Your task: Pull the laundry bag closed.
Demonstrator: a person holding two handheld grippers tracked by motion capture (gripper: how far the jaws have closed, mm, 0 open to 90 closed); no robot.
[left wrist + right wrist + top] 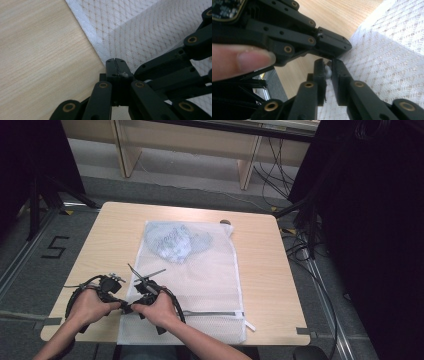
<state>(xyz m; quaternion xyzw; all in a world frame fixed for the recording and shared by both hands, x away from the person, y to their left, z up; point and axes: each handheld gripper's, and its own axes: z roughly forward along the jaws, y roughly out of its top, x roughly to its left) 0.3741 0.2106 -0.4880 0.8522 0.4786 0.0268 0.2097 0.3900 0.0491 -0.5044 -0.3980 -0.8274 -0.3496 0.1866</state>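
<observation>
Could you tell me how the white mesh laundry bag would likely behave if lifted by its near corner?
The mesh bag lies flat and thin, so it would probably drape limply. The bundled cloth inside its far end may slide. The left tool and right tool pinch fabric easily, suggesting lightness.

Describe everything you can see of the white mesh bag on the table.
The white mesh laundry bag lies flat on the wooden table, its long side running away from the person. It looks like fine netted fabric with a hemmed edge and a zipper line across the near end. A crumpled pale blue item sits inside near the far end. At the near left corner, the left gripper and right gripper pinch its edge.
</observation>
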